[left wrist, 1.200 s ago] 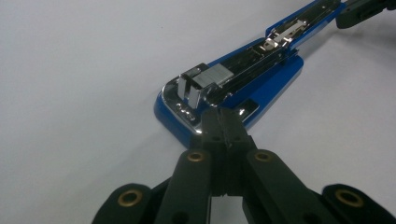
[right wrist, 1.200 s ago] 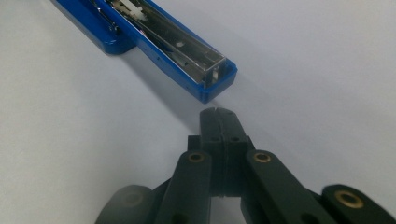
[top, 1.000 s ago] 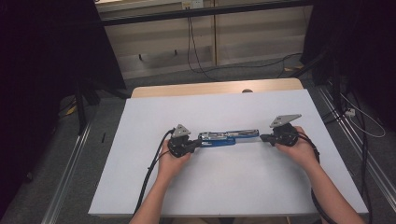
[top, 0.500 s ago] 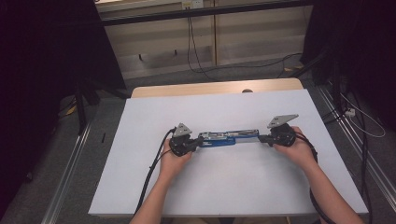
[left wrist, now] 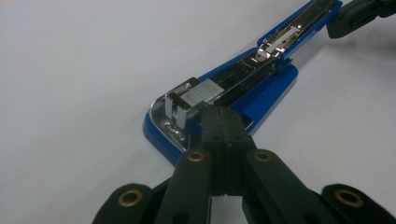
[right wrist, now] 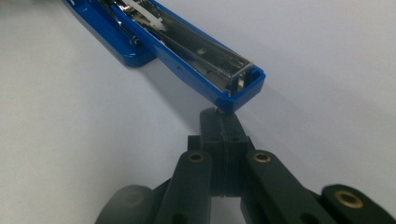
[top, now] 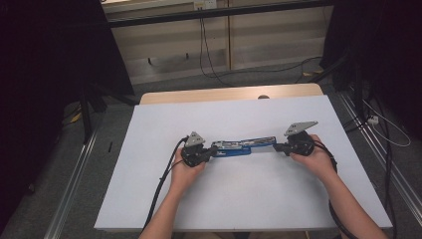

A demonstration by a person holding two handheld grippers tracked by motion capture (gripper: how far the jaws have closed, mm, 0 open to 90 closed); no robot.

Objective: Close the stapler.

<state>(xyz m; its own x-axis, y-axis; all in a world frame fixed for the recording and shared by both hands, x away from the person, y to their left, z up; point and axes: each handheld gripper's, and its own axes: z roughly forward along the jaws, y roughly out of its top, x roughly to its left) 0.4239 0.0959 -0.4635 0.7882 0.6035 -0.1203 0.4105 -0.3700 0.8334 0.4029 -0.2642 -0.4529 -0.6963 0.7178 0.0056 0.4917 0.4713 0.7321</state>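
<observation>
Blue stapler point(top: 244, 147) lying swung fully open in a long line across the middle of the white table point(top: 249, 199), base at the left end, lid at the right end, metal staple channel facing up. Left gripper point(top: 211, 152) held in the left hand point(top: 186, 172) at the stapler's left end, jaws pressed flat together with nothing between them. Seen along those jaws in the left gripper view, closed tip point(left wrist: 222, 122) right at the base's rounded end, touching or almost touching the metal magazine beside a short block of staples point(left wrist: 203, 93); whether the tip actually presses on it, impossible to tell. Right gripper point(top: 276, 148) held in the right hand point(top: 316, 159) at the opposite end, jaws likewise closed on themselves, empty. In the right gripper view, closed tip point(right wrist: 219, 120) just under the blue end of the raised lid point(right wrist: 233, 88), touching it or a hair short; lid end lifted slightly off the table, with a shadow beneath. Both grippers pointing inward toward each other along the stapler's length, grey plates on top, black cables trailing back beside the forearms toward the table's near edge. Wooden tabletop edge point(top: 229, 93) showing beyond the white sheet, dark floor and cables farther back.
</observation>
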